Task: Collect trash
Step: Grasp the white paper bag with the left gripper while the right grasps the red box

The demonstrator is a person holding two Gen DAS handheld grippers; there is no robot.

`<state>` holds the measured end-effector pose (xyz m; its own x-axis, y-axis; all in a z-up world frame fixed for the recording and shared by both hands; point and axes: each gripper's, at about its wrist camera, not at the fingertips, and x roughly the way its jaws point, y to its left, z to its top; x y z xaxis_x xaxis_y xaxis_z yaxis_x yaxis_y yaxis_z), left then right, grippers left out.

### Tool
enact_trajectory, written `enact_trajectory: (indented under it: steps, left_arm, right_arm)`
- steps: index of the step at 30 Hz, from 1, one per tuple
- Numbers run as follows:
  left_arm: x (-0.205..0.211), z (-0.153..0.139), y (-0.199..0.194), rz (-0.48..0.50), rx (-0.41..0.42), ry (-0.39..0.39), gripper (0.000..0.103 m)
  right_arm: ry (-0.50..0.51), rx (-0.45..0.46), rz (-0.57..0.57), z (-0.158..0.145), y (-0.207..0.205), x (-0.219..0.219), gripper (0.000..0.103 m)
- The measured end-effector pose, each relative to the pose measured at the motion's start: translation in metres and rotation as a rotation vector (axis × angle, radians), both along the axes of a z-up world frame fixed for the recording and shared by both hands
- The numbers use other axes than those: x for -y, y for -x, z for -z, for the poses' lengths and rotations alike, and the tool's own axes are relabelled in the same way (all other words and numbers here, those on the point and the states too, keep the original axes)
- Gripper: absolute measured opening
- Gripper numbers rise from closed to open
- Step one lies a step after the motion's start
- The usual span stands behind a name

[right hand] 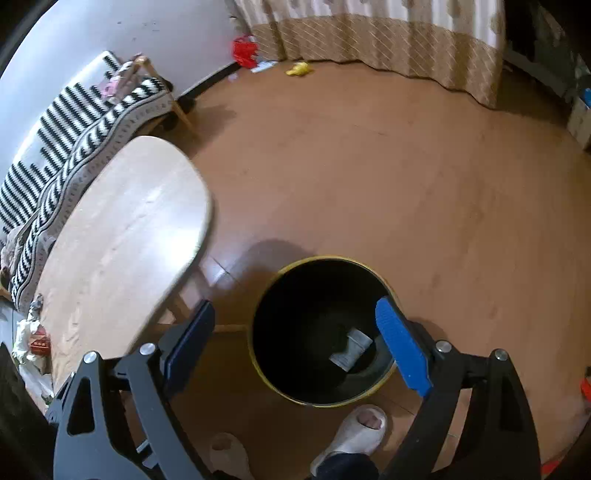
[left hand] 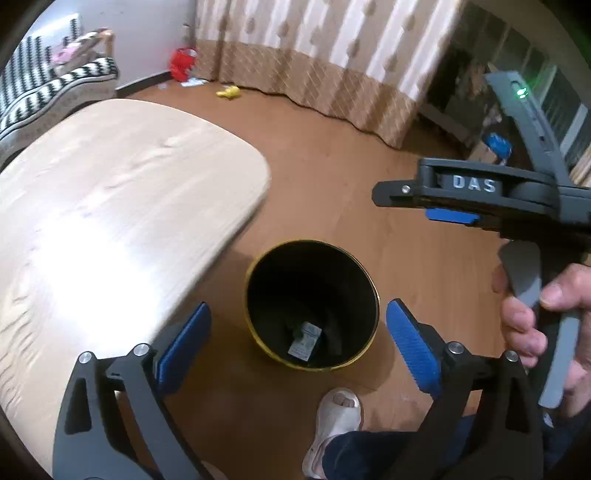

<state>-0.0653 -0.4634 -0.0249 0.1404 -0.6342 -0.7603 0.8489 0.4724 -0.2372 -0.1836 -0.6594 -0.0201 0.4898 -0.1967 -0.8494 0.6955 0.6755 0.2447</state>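
A black bin with a yellow rim (left hand: 255, 334) (right hand: 264, 373) stands on the brown floor beside the table. A grey crumpled wrapper (left hand: 304, 341) (right hand: 351, 349) lies at its bottom. My left gripper (left hand: 297, 341) hangs above the bin, open, with nothing between its blue pads (left hand: 410, 343). My right gripper (right hand: 293, 345) is also over the bin, open and empty. In the left wrist view the right gripper (left hand: 458, 192) shows from the side at the right, held by a hand (left hand: 532, 325). More trash lies on the table's near left corner (right hand: 33, 339).
A light wooden table (left hand: 110, 192) (right hand: 122, 236) fills the left. A striped sofa (right hand: 59, 140) stands behind it. A person's white slipper (left hand: 338, 417) (right hand: 360, 428) is by the bin. A red bag (right hand: 243, 50) and a yellow object (right hand: 299, 69) lie near the curtain (right hand: 369, 33).
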Motion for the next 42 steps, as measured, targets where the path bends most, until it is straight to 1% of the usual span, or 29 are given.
enact_trajectory:
  steps: [4, 6, 9, 11, 12, 13, 15, 16, 17, 18, 21, 22, 24, 26, 28, 30, 31, 34, 37, 39, 40, 41, 42]
  left_arm:
    - [-0.063, -0.024, -0.016, -0.138, 0.068, -0.011, 0.097]
    - [-0.092, -0.030, -0.028, -0.207, 0.102, -0.025, 0.097]
    - [-0.160, -0.038, -0.059, -0.388, 0.176, -0.022, 0.097]
    - [-0.204, -0.037, -0.078, -0.485, 0.197, -0.022, 0.097]
    - [-0.220, -0.038, -0.086, -0.529, 0.193, -0.042, 0.097]
    - [-0.247, -0.040, -0.096, -0.588, 0.175, -0.062, 0.096]
    - [-0.296, -0.042, -0.108, -0.686, 0.175, -0.060, 0.097]
    - [-0.314, -0.043, -0.112, -0.729, 0.179, -0.068, 0.097]
    - [-0.333, -0.040, -0.117, -0.775, 0.171, -0.071, 0.097]
    - [-0.346, -0.037, -0.120, -0.803, 0.156, -0.069, 0.097]
    - [-0.383, -0.026, -0.134, -0.878, 0.091, -0.065, 0.096]
    - [-0.388, -0.025, -0.135, -0.884, 0.085, -0.065, 0.096]
    - [-0.399, -0.025, -0.138, -0.879, 0.090, -0.056, 0.096]
    - [-0.399, -0.023, -0.145, -0.877, 0.100, -0.053, 0.097]
    - [-0.401, -0.018, -0.156, -0.887, 0.095, -0.062, 0.096]
    - [-0.399, -0.010, -0.169, -0.894, 0.076, -0.072, 0.096]
    - [-0.400, -0.006, -0.164, -0.899, 0.073, -0.077, 0.097]
    - [-0.401, 0.007, -0.171, -0.916, 0.057, -0.106, 0.096]
    - [-0.403, 0.013, -0.179, -0.936, 0.029, -0.101, 0.096]
    - [-0.405, 0.014, -0.183, -0.945, 0.019, -0.093, 0.085]
    - [-0.406, 0.013, -0.184, -0.952, 0.023, -0.099, 0.074]
    - [-0.407, 0.013, -0.183, -0.957, 0.027, -0.104, 0.056]
    - [-0.409, 0.012, -0.183, -0.953, 0.017, -0.095, 0.049]
  right_arm:
    - [0.026, 0.067, -0.106, -0.026, -0.039, -0.042, 0.090]
    - [0.028, 0.089, -0.175, -0.032, -0.061, -0.068, 0.090]
    - [0.018, 0.115, -0.295, -0.037, -0.097, -0.112, 0.090]
    - [0.012, 0.143, -0.380, -0.041, -0.124, -0.148, 0.090]
    - [0.010, 0.157, -0.432, -0.044, -0.142, -0.170, 0.090]
    - [0.006, 0.169, -0.476, -0.046, -0.156, -0.190, 0.090]
    - [-0.004, 0.189, -0.555, -0.049, -0.181, -0.227, 0.089]
    - [-0.009, 0.195, -0.610, -0.048, -0.197, -0.253, 0.090]
    - [-0.012, 0.196, -0.647, -0.047, -0.207, -0.270, 0.090]
    - [-0.018, 0.194, -0.699, -0.045, -0.220, -0.294, 0.089]
    - [-0.016, 0.176, -0.794, -0.036, -0.243, -0.350, 0.089]
    - [-0.011, 0.165, -0.826, -0.032, -0.252, -0.369, 0.088]
    - [-0.001, 0.155, -0.862, -0.026, -0.262, -0.393, 0.086]
    - [0.025, 0.151, -0.877, -0.022, -0.273, -0.412, 0.085]
    - [0.056, 0.149, -0.875, -0.018, -0.280, -0.420, 0.084]
    - [0.074, 0.144, -0.875, -0.013, -0.285, -0.423, 0.081]
    - [0.074, 0.142, -0.875, -0.011, -0.288, -0.421, 0.080]
    - [0.073, 0.130, -0.879, -0.003, -0.302, -0.426, 0.077]
    - [0.067, 0.120, -0.886, 0.003, -0.314, -0.428, 0.077]
    - [0.068, 0.116, -0.893, 0.007, -0.318, -0.431, 0.077]
    - [0.070, 0.114, -0.896, 0.008, -0.320, -0.432, 0.077]
    - [0.071, 0.113, -0.903, 0.010, -0.321, -0.433, 0.077]
    - [0.072, 0.112, -0.907, 0.011, -0.322, -0.434, 0.077]
